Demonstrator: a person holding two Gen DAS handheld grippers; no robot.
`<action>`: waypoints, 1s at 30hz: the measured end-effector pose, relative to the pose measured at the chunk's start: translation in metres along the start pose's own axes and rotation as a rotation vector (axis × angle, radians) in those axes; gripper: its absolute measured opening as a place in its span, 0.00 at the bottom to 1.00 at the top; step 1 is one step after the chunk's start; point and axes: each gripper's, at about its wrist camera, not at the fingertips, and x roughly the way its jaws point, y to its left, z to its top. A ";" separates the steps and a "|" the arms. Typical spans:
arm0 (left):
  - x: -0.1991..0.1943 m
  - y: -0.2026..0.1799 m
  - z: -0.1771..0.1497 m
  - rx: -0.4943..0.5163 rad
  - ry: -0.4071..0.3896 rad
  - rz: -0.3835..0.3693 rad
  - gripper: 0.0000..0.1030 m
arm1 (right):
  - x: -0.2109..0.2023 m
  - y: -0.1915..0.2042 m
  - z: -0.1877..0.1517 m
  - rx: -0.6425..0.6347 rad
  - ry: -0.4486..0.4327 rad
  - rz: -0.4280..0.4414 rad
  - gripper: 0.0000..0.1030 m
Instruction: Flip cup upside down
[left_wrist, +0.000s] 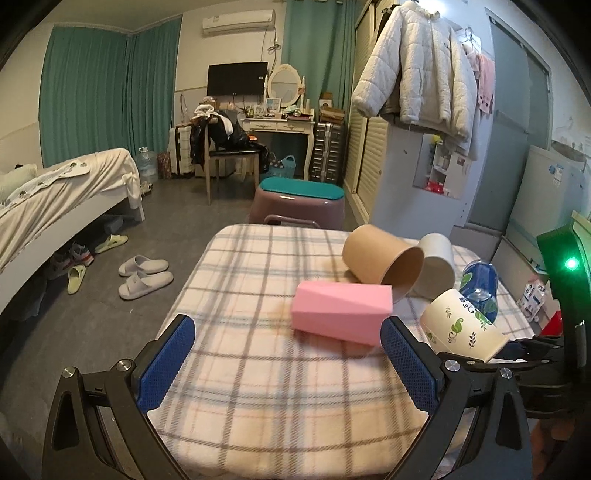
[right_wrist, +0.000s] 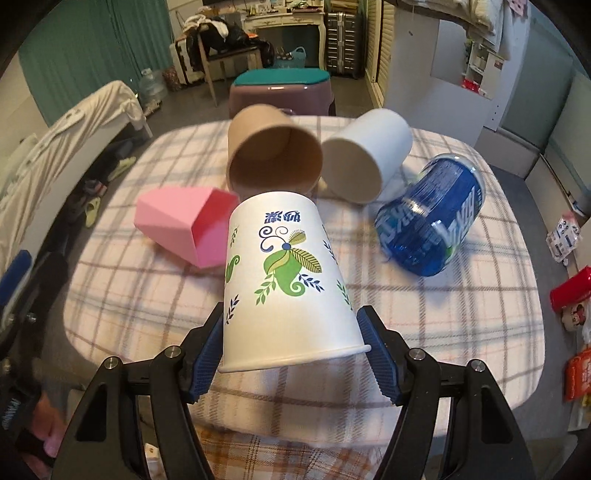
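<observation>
A white paper cup with green leaf prints (right_wrist: 284, 284) is held near its rim between the blue pads of my right gripper (right_wrist: 291, 354), base pointing away, tilted above the plaid table (right_wrist: 461, 332). The same cup shows at the right in the left wrist view (left_wrist: 461, 325). My left gripper (left_wrist: 288, 365) is open and empty over the table's near left part, its right pad close to a pink cup (left_wrist: 341, 312) lying on its side.
A brown paper cup (right_wrist: 271, 155), a white cup (right_wrist: 365, 158) and a blue cup (right_wrist: 432, 229) lie on their sides further back. The pink cup (right_wrist: 184, 225) lies at the left. A stool (left_wrist: 299, 199) stands behind the table, a bed (left_wrist: 55, 199) at the left.
</observation>
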 end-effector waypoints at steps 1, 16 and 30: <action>0.001 0.002 -0.001 -0.003 0.005 0.000 1.00 | 0.001 0.002 -0.001 -0.005 0.003 -0.006 0.67; 0.014 0.001 -0.007 0.006 0.054 0.040 1.00 | 0.001 -0.012 -0.012 0.000 -0.059 0.049 0.89; 0.024 -0.065 0.007 0.037 0.120 0.052 1.00 | -0.074 -0.098 -0.012 -0.051 -0.330 -0.017 0.90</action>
